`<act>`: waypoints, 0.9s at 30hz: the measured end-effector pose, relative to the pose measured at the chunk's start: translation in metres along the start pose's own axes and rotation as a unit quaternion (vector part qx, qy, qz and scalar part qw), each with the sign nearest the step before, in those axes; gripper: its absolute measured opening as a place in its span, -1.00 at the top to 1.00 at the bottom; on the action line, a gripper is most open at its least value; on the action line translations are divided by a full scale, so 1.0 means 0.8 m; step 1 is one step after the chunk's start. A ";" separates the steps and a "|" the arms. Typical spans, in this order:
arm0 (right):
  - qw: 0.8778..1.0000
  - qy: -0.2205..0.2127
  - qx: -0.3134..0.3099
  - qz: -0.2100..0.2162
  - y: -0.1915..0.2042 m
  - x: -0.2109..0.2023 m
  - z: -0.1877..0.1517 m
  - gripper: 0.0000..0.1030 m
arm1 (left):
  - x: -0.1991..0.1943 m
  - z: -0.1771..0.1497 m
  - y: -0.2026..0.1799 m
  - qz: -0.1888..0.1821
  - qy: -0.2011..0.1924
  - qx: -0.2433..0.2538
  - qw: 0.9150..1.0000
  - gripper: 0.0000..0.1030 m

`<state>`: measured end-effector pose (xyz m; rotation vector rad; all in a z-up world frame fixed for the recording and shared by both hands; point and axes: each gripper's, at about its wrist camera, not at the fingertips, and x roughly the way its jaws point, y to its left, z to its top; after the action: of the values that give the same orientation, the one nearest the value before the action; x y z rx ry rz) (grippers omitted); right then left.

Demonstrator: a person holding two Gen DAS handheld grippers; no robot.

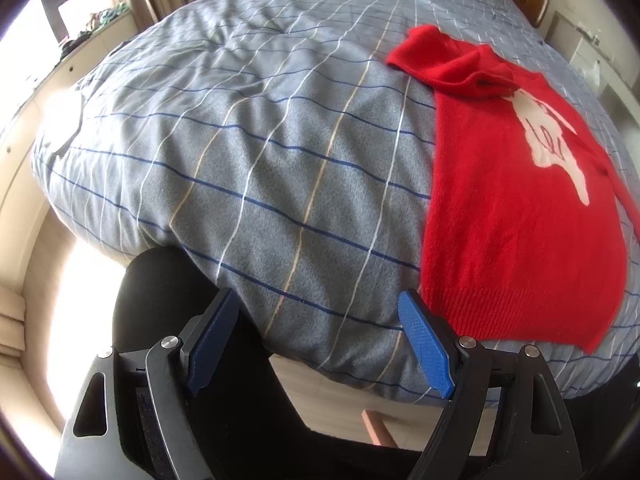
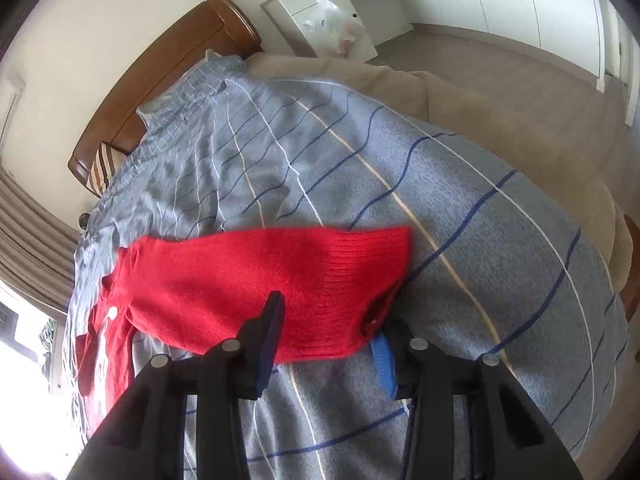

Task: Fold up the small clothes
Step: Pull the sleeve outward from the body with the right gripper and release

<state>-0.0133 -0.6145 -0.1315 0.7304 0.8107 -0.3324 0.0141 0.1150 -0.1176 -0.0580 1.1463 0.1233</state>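
Right wrist view: the right gripper (image 2: 326, 334) pinches the red sweater (image 2: 256, 276).
Its 2 jaws grip the ribbed hem on the checked blanket (image 2: 460, 208). The left gripper (image 1: 320, 344) waits, spread wide, holding nothing. Best to fold slowly and keep edges lined up.

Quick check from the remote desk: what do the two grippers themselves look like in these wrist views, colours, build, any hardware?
The left gripper has black angular linkage arms with cut-out openings, round silver pivot pins, and textured blue pads on both fingers. The right gripper has the same black frame and silver pins; its one lit pad is bright blue, the other in shadow looks dark navy. No cables or markings are clear.
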 end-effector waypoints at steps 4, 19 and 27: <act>0.999 -0.006 0.050 -0.017 -0.020 -0.003 0.004 0.92 | -0.003 -0.001 -0.005 0.002 -0.004 0.008 1.000 -0.63; 0.997 -0.027 -0.011 -0.070 -0.031 -0.009 -0.014 0.66 | -0.024 0.052 -0.008 0.033 -0.063 0.074 0.995 -0.63; 0.981 -0.086 -0.086 -0.149 0.007 -0.100 -0.059 -0.15 | -0.047 0.145 -0.099 -0.043 -0.125 0.210 0.969 -0.80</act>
<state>-0.0878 -0.5773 -0.0907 0.4115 0.7729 -0.5798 0.1139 0.0469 -0.0368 0.2781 0.8956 -0.1866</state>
